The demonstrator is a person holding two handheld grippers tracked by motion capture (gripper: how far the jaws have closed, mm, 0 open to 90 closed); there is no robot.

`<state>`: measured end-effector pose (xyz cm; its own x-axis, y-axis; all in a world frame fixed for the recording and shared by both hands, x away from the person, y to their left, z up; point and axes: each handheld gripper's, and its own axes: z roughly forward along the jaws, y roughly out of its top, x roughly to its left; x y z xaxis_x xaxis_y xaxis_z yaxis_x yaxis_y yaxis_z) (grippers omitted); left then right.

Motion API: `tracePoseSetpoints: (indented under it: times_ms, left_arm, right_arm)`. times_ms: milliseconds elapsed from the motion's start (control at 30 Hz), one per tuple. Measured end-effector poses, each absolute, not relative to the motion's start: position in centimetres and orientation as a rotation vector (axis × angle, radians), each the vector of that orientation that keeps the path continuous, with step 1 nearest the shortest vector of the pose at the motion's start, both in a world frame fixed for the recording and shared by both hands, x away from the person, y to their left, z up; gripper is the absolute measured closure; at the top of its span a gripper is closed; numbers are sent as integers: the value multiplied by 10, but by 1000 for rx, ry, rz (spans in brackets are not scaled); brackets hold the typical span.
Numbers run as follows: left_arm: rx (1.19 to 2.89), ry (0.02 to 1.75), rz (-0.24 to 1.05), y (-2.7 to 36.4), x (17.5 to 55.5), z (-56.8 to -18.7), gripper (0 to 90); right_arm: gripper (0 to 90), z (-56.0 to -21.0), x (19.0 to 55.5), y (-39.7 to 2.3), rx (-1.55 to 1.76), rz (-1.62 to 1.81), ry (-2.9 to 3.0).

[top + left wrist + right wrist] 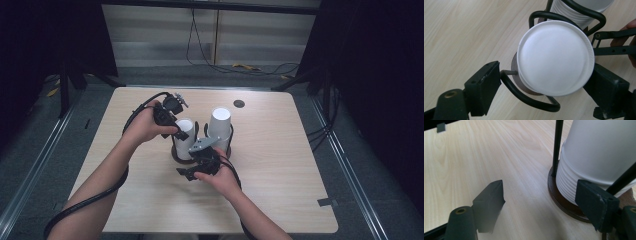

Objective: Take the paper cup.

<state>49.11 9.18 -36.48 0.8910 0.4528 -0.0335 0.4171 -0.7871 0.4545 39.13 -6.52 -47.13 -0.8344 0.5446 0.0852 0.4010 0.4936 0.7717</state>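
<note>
So the left gripper [181, 131] sits right over the shorter stack of white paper cups [184, 135], which stands upside down in a black wire holder [176, 156] on the wooden table [280, 165]. In the left gripper view the flat round bottom of the top cup [555, 58] sits between the two black jaws. The left jaw clearly stands off it with bare wood and a loop of the holder [529, 96] in the gap, and the right jaw looks like it's just beside the rim, though I can't quite tell if it brushes it. Either way the jaws are spread wide and not squeezing anything, so that one's let go. Past it, further from the person, is the taller stack [220, 124] in its own holder. The right gripper [187, 174] is low on the near side of the holders, held in the person's hand [222, 179]. In the right gripper view its jaws are parted with nothing but table between them. The ribbed cup rims [569, 180] and the dark round base [564, 203] sit just behind its right jaw.
</note>
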Motion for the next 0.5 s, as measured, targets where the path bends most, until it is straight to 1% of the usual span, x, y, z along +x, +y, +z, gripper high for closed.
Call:
tracePoseSetpoints:
  times_ms: [133, 200, 233, 300, 333, 467, 500]
  left_arm:
    - [2612, 626, 106, 91, 492, -365, 165]
    - [2616, 624, 109, 91, 492, -365, 179]
    - [2620, 621, 118, 92, 493, -363, 196]
    - [2618, 613, 124, 93, 493, -362, 282]
    - [2603, 618, 114, 94, 493, -361, 301]
    - [2584, 655, 75, 96, 494, -363, 289]
    - [2610, 634, 79, 96, 495, -364, 281]
  right_arm:
    - [230, -472, 392, -66, 814, 1249, 2561]
    - [230, -473, 393, -65, 813, 1250, 2557]
    - [231, -473, 393, -65, 815, 1253, 2555]
    - [235, -474, 394, -64, 823, 1238, 2558]
    - [237, -475, 394, -64, 826, 1229, 2558]
    - [235, -476, 394, -64, 823, 1222, 2556]
    - [235, -476, 393, -65, 823, 1219, 2555]
